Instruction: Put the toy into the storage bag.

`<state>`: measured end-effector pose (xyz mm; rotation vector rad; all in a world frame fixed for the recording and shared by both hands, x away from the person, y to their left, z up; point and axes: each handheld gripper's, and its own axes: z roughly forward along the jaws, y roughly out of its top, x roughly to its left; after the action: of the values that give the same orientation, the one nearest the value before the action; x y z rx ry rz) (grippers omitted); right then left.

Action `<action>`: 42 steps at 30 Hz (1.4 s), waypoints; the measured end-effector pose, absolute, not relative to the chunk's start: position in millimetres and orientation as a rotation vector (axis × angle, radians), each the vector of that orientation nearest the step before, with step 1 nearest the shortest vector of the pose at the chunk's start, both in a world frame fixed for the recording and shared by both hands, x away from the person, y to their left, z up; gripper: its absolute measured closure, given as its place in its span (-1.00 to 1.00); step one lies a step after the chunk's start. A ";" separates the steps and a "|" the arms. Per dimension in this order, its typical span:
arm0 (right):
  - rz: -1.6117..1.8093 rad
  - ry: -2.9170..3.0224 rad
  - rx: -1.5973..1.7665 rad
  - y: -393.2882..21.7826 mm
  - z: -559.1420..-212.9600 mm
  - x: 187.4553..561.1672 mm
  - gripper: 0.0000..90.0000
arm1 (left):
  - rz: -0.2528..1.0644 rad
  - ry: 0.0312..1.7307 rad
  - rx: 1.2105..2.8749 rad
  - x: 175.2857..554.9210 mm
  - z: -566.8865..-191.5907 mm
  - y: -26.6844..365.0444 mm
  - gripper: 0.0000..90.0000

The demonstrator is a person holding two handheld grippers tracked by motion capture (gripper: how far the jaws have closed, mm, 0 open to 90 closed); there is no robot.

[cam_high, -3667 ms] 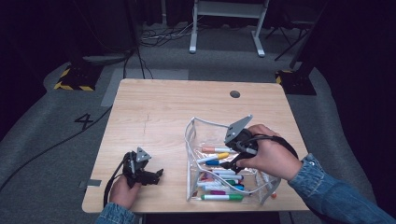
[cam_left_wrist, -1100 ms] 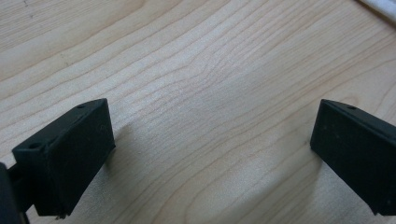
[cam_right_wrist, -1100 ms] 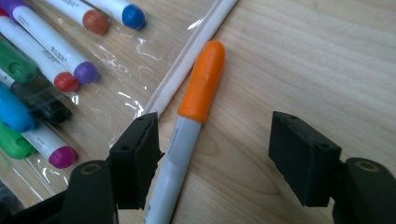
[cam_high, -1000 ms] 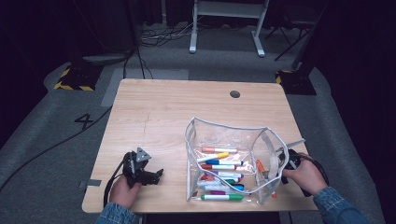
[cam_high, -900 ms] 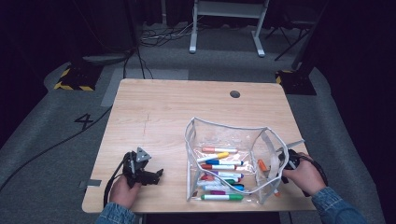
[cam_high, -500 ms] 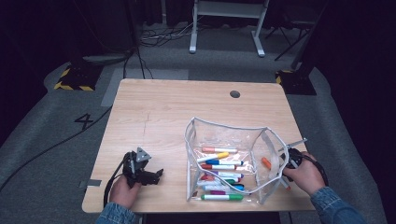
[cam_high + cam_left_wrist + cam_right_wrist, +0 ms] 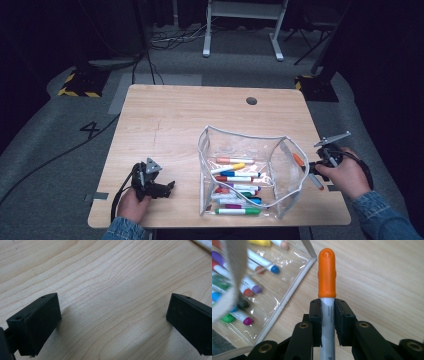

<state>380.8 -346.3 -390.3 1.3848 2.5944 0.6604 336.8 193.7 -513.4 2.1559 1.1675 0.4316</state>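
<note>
My right gripper point(image 7: 327, 307) is shut on the grey barrel of an orange-capped marker point(image 7: 327, 272); its jaws have just been closing on it. In the high view that right gripper point(image 7: 312, 169) holds the marker point(image 7: 298, 160) above the table, just right of a clear pouch point(image 7: 240, 136) with white trim. The pouch stands open and holds several coloured markers point(image 7: 235, 177). My left gripper point(image 7: 167, 187) rests at the table's front left, its jaws wide apart. In the left gripper view, the left gripper point(image 7: 112, 320) has bare wood between its jaws.
The wooden table point(image 7: 190, 115) has a small round hole point(image 7: 251, 100) near its far edge. The pouch's trim point(image 7: 232, 277) hangs close at the left of the right gripper view. Beyond the table lie cables and a stand's white legs point(image 7: 242, 30).
The right hand left the pouch for the table's right edge, took the orange-capped marker, and has lifted it over the last half second. The left gripper has not moved.
</note>
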 end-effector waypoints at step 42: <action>0.802 2.775 0.748 -234.5 -255.0 360.4 0.72 | 0.430 1.167 2.155 336.8 -513.5 193.8 -1.00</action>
<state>360.4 -234.5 -255.0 0.7478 2.7748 0.8020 336.8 193.8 -513.5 2.1549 1.1666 0.4300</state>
